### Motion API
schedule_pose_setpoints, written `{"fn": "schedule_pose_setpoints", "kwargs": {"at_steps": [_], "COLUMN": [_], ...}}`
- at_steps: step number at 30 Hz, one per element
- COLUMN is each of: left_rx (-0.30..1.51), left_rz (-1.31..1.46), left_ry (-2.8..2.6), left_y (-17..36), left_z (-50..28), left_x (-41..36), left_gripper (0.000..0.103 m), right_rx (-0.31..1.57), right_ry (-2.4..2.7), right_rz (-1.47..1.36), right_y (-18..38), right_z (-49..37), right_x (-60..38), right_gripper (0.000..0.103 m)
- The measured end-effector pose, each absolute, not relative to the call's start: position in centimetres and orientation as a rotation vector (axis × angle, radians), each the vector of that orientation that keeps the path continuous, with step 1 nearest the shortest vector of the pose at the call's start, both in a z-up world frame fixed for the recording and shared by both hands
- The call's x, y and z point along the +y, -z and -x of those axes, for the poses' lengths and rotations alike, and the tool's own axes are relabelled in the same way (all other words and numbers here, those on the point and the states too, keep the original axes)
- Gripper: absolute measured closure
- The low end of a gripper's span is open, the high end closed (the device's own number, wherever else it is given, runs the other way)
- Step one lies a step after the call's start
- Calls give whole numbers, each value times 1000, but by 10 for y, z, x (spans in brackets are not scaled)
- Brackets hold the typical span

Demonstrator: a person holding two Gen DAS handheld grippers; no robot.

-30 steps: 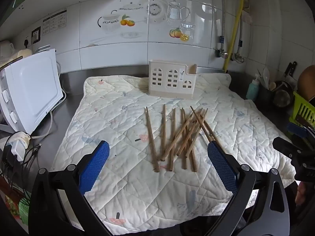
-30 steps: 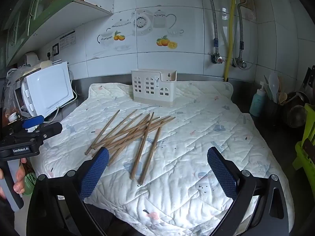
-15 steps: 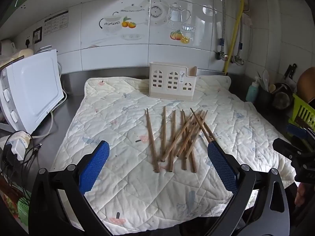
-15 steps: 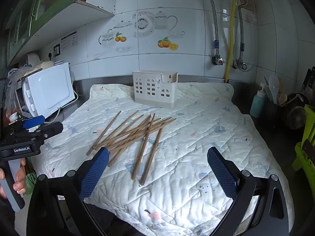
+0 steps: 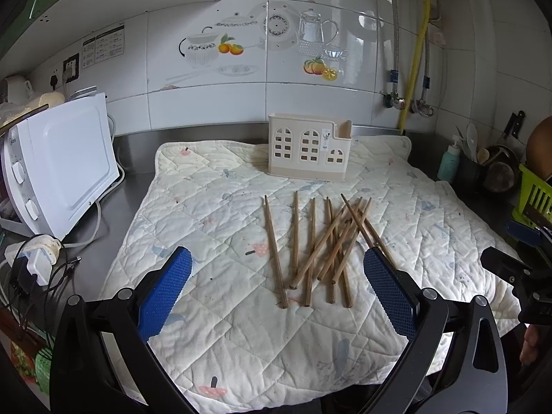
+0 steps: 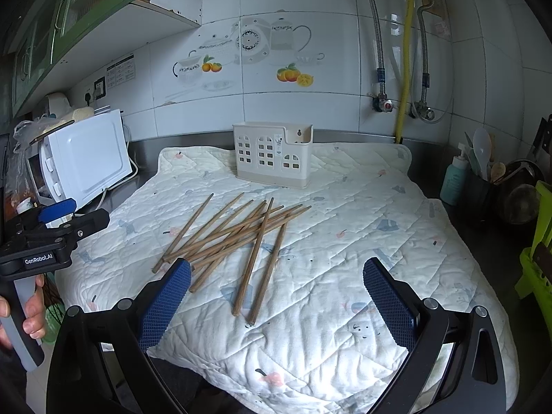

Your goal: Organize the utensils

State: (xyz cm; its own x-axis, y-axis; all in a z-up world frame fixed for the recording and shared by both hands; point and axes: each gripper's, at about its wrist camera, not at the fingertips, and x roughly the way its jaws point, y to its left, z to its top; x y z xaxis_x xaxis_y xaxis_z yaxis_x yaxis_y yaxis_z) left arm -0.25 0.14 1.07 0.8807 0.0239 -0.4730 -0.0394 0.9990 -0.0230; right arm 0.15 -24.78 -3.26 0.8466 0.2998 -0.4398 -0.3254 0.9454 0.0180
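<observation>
Both grippers empty, jaws wide open: left gripper (image 5: pixel 277 288), right gripper (image 6: pixel 276 291). Chopsticks (image 5: pixel 321 245) lie crossed on the quilt (image 5: pixel 193 207), holder (image 5: pixel 308 150) at 12 o'clock behind them. Best pick the stray outer stick first, pinching mid-length.

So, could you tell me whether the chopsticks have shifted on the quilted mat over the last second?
No. The chopsticks lie in the same crossed pile, the same way off the cream utensil holder.

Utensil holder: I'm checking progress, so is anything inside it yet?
Nothing sticks out above the holder; the chopsticks lie on the quilt. Its bottom is hidden.
</observation>
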Motion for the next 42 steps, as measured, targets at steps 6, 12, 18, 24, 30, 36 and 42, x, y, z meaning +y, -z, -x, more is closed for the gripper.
{"fn": "schedule_pose_setpoints", "kwargs": {"at_steps": [6, 12, 18, 24, 30, 36, 42], "left_rx": [488, 489, 496, 504, 506, 506, 505], "left_rz": [34, 42, 49, 51, 47, 46, 62], "left_ry": [-35, -40, -41, -34, -27, -11, 8], "left_y": [-7, -8, -3, 2, 7, 10, 17], "left_z": [2, 0, -2, -7, -12, -18, -27], "left_x": [3, 6, 10, 13, 17, 22, 30], "left_gripper": [5, 5, 5, 5, 5, 11, 16], "right_rx": [454, 457, 462, 481, 514, 547, 587], "right_ry": [-330, -328, -332, -330, -348, -365, -383], "right_rz": [57, 60, 57, 70, 59, 50, 56], "right_y": [34, 34, 36, 46, 57, 67, 80], "right_z": [-3, -4, -5, -12, -20, -31, -46], "right_x": [-248, -246, -247, -237, -228, -216, -200], "right_gripper": [6, 7, 7, 8, 24, 33, 48]}}
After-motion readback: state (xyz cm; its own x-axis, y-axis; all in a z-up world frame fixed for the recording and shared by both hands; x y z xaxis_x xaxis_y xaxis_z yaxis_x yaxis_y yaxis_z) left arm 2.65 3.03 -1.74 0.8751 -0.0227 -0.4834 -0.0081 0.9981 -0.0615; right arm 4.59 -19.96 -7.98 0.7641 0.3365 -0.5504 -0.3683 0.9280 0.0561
